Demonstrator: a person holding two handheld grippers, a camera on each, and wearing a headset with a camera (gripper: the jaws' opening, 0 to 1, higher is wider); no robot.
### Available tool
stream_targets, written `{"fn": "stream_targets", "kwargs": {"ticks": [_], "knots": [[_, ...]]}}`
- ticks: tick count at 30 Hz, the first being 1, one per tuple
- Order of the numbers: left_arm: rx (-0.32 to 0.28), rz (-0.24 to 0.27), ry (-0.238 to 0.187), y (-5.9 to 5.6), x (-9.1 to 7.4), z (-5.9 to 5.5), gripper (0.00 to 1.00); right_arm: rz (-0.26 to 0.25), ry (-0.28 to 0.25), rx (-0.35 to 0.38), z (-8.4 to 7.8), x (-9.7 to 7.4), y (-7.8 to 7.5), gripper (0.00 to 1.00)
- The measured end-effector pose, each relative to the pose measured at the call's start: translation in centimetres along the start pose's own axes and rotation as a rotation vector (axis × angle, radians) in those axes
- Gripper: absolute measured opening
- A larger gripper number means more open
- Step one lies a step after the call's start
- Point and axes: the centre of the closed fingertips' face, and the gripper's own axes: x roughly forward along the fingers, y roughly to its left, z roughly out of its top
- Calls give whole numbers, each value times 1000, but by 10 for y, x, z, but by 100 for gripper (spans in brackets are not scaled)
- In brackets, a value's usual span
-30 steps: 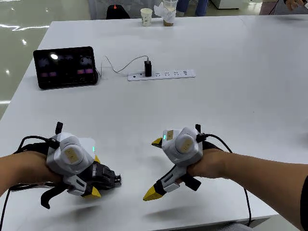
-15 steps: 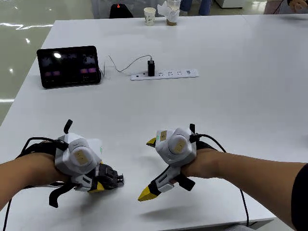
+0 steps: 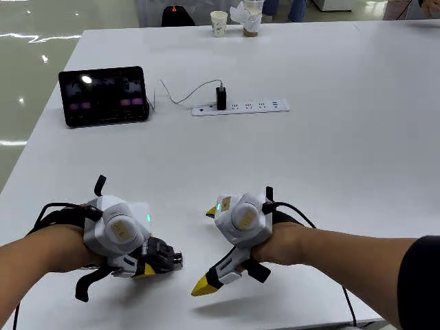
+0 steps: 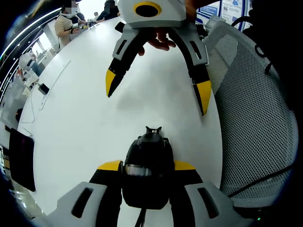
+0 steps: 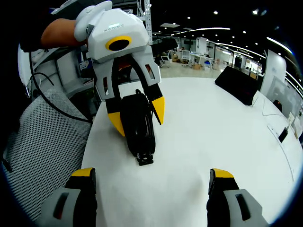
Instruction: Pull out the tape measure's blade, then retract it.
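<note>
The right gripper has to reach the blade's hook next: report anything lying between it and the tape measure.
Nothing visible is in the way. The tape measure sits clamped in the left gripper, hook end pointing at the open right gripper, with only bare white table between them.

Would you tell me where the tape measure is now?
Lower left in the head view, the tape measure is clamped in the left tongs near the table's front edge, its tip facing the open right tongs.
</note>
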Motion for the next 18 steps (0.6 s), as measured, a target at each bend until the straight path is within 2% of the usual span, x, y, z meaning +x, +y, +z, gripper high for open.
{"fn": "stream_targets", "kwargs": {"ticks": [7,12,13,15,17,18], "knots": [[7,7,-3,0,3,-1,34,17,-25,-45,9,12,4,99],[6,-4,1,1,3,-1,34,9,-30,-37,9,16,0,99],[3,-7,1,1,3,-1,34,9,-29,-37,9,17,0,97],[4,-14,3,0,3,-1,34,16,-24,-62,9,16,1,82],[5,-20,5,0,3,-1,34,14,-25,-59,9,17,1,83],[4,-22,6,0,3,-1,34,17,-24,-62,9,17,1,80]]}}
